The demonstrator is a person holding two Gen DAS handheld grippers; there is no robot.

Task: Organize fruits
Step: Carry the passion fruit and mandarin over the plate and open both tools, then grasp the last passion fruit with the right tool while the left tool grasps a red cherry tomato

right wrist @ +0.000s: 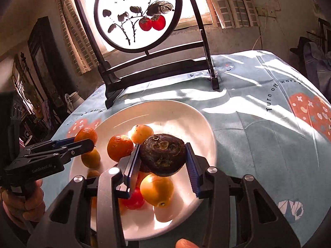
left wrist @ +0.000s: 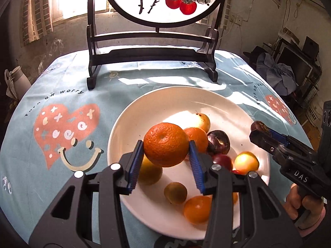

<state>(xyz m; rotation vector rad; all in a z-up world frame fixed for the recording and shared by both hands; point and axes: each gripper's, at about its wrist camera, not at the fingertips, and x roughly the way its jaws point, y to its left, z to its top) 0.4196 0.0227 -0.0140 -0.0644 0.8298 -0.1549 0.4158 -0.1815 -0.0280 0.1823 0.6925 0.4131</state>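
Tongs both loaded: my left gripper (left wrist: 166, 155) clamps an orange (left wrist: 165, 144), right gripper (right wrist: 162, 165) a dark fruit (right wrist: 163, 155), lifted above the plate (left wrist: 182, 97) for sorting.

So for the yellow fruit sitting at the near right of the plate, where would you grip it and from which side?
Take the yellow fruit across its widest middle, coming from above. It is round, so any pair of opposite sides serves, but a small red fruit touches its left side and the white plate lies under it, so probably set the fingers front and back.
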